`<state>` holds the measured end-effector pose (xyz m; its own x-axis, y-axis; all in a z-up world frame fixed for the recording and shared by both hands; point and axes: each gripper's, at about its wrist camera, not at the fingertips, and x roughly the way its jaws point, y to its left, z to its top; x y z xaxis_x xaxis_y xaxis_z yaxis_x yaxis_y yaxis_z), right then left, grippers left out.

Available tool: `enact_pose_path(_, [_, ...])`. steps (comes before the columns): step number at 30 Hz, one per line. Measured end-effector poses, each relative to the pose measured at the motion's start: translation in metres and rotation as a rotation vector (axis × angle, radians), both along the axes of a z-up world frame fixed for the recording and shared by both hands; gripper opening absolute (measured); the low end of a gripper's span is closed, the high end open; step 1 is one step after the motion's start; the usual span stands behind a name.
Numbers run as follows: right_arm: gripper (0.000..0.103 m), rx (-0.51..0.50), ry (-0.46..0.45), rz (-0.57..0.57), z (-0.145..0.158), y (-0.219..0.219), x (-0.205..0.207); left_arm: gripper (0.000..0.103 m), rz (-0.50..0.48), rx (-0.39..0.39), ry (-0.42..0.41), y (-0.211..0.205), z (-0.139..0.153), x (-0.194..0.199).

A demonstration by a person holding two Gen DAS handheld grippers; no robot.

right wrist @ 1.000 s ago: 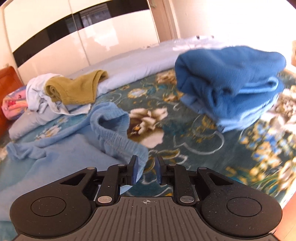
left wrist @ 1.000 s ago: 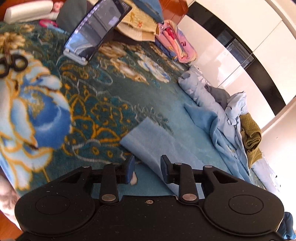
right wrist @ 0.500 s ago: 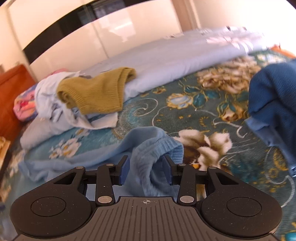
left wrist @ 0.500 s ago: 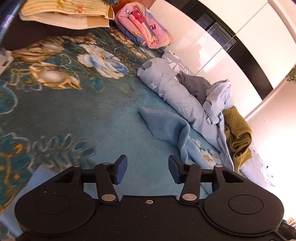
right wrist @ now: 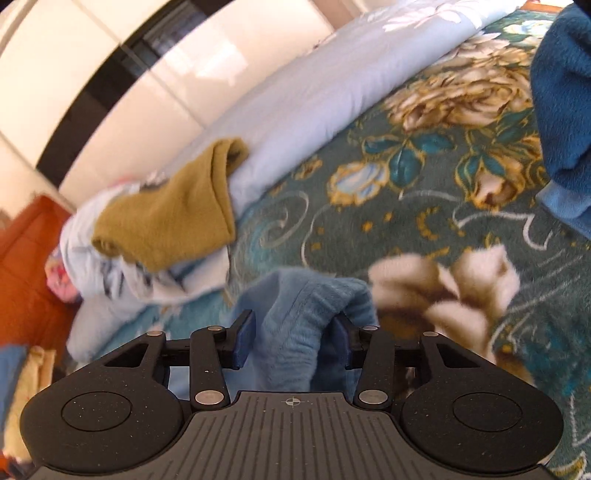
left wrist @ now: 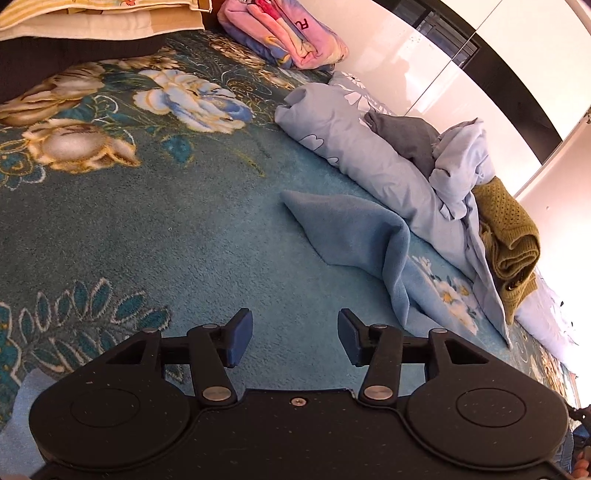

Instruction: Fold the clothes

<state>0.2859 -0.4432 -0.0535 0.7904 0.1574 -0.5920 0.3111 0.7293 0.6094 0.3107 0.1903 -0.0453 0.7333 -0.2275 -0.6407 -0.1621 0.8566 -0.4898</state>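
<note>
A light blue fleece garment (left wrist: pixel 354 236) lies rumpled on the teal floral bedspread (left wrist: pixel 110 229), its pointed corner toward the left. My left gripper (left wrist: pixel 294 332) hovers short of it, open, with only bedspread between its fingers. In the right wrist view a bunched fold of the same fleece (right wrist: pixel 295 295) rises between the fingers of my right gripper (right wrist: pixel 293 332). Its jaws are opening. The fold leans on the right pad and a gap shows at the left pad.
A pale blue quilt (left wrist: pixel 369 158) runs along the far side, with a grey garment (left wrist: pixel 406 136) and a mustard knit (left wrist: pixel 509 236) piled on it. Folded pink blankets (left wrist: pixel 288 29) lie at the back. A dark blue folded stack (right wrist: pixel 565 92) sits right.
Both grippers have widened. The left one has left the fleece's flat edge and swung toward the quilt pile. The right one has loosened on the fleece fold and shifted left, away from the dark blue stack.
</note>
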Motion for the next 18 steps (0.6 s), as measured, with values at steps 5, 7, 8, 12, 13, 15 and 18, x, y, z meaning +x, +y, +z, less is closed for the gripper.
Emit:
enact_pose_path(5, [0.020,-0.089,0.009,-0.009,0.008,-0.004,0.013,0.049,0.017,-0.006,-0.007,0.002,0.000,0.010])
enact_pose_path(7, [0.019,-0.143,0.007,-0.028,0.013,-0.006,0.017,0.049,0.042,-0.014,-0.017,0.005,0.002,0.014])
enact_pose_path(8, [0.019,-0.156,0.015,-0.037,0.013,-0.008,0.019,0.049,0.056,-0.017,-0.022,0.007,0.003,0.017])
enact_pose_path(12, [0.020,-0.174,0.066,-0.074,0.004,-0.017,0.026,0.049,0.064,-0.012,-0.034,0.006,0.006,0.036])
enact_pose_path(13, [0.021,-0.182,0.071,-0.072,0.003,-0.017,0.026,0.049,0.058,-0.013,-0.030,0.004,0.006,0.043])
enact_pose_path(15, [0.022,-0.224,0.046,-0.055,0.008,-0.010,0.019,0.050,0.047,-0.022,-0.025,0.000,0.005,0.059])
enact_pose_path(18, [0.025,-0.285,0.000,-0.034,0.022,-0.002,0.006,0.050,0.056,-0.086,-0.031,-0.005,0.000,0.078])
